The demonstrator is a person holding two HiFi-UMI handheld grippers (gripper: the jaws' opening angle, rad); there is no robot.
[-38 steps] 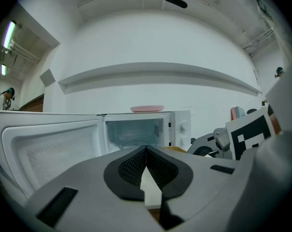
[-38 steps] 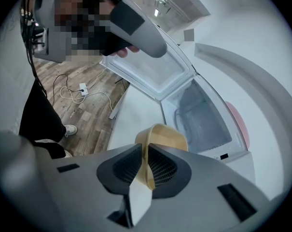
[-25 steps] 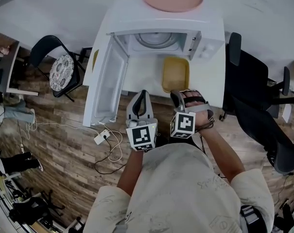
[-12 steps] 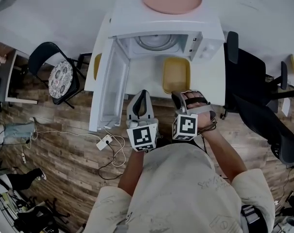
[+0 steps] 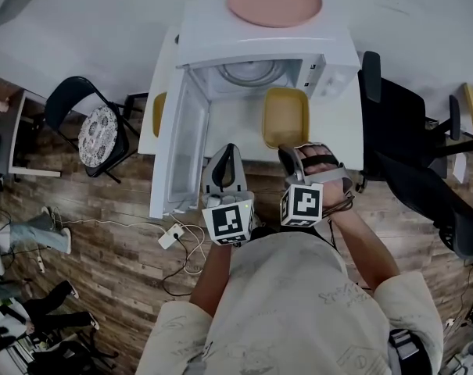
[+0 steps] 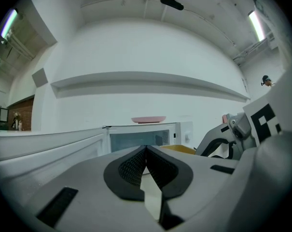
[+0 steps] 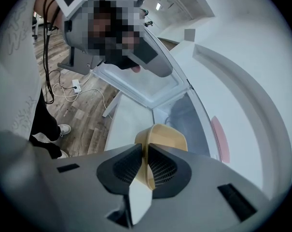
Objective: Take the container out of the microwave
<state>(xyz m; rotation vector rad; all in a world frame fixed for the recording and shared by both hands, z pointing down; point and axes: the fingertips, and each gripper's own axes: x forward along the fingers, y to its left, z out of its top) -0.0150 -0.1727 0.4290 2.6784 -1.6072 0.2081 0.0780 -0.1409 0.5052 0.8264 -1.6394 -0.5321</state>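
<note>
Out front of the open microwave, over the white desk, the yellow container looks light, stiff, maybe slick, best gripped by its thin near rim, which the right tool pinches, while the left tool sits clenched, empty.

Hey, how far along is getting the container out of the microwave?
Done: the container is outside the microwave, just in front of it; the door stands open. In hand: the right gripper is shut on the container's near rim; the left gripper is shut and empty. Left: probably only to release it, perhaps close the door.
</note>
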